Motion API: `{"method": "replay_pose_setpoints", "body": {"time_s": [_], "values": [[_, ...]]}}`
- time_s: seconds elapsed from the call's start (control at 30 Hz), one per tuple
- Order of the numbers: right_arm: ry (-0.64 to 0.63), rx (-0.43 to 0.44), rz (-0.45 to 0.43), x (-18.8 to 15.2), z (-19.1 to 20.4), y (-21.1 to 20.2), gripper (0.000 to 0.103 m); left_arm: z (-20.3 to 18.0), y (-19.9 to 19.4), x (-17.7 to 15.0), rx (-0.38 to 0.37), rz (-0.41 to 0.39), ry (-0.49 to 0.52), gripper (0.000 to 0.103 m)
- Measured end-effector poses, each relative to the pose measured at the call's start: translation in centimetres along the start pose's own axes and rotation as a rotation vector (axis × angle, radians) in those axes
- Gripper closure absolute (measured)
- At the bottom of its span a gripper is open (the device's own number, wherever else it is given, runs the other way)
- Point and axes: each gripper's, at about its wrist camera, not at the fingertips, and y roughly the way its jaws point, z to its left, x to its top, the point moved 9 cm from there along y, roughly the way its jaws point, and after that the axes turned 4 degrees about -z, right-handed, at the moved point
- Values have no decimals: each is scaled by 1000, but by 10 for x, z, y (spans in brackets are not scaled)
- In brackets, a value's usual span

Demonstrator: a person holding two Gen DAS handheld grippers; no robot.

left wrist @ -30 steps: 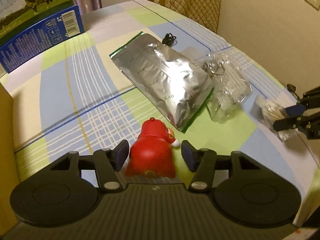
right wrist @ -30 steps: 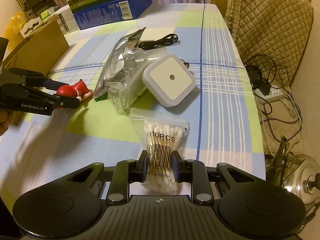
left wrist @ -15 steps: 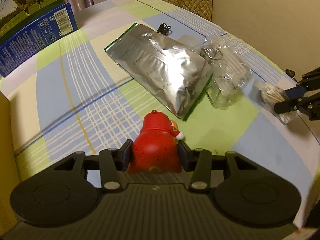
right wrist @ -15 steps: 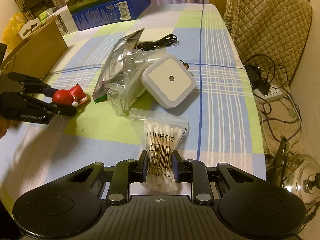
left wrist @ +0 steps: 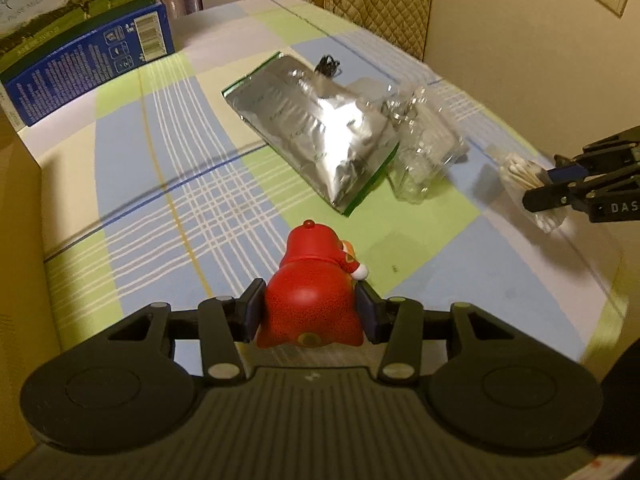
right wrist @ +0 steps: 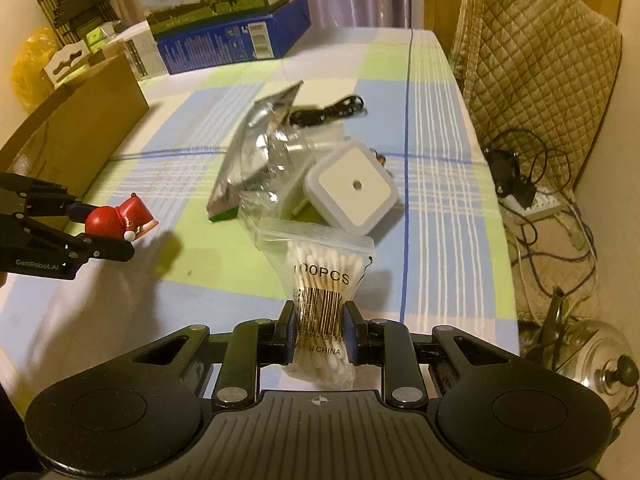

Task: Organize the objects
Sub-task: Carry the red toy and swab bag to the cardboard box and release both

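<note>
Tablecloth point(left wrist: 132, 184) is the biggest thing going, a checked blue, green and cream plaid, and compared to a second ago the red figurine point(left wrist: 310, 300) is no longer sitting loose on it. Back then the left gripper point(left wrist: 310, 316) had its pads standing off either side; now it's clamped on the toy's round glossy body and has it lifted clear, shadow underneath in the right view. Right gripper point(right wrist: 318, 334) is pinching the cotton swab bag point(right wrist: 324, 280) same as before, a floppy clear zip pouch with a barcode, also up off the cloth now.

Around them: cardboard box point(right wrist: 76, 136) at the left edge, crinkly silver foil pouch point(left wrist: 320, 132) mid-table, crumpled clear plastic bag point(left wrist: 424, 148) touching it, a rounded square white night light point(right wrist: 352, 188) just beside that, and a black cable point(right wrist: 328, 114) behind.
</note>
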Motion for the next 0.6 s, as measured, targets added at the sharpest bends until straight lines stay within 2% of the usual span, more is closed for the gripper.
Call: {"method": "replay_pose_setpoints", "body": {"time_s": [0.37, 0.6], "values": [[-60, -8, -89, 34, 34, -53, 83, -5, -63, 18, 19, -89, -8, 61], [-121, 24, -146, 55, 78, -82, 83, 3, -114, 24, 48, -151, -20, 60]]}}
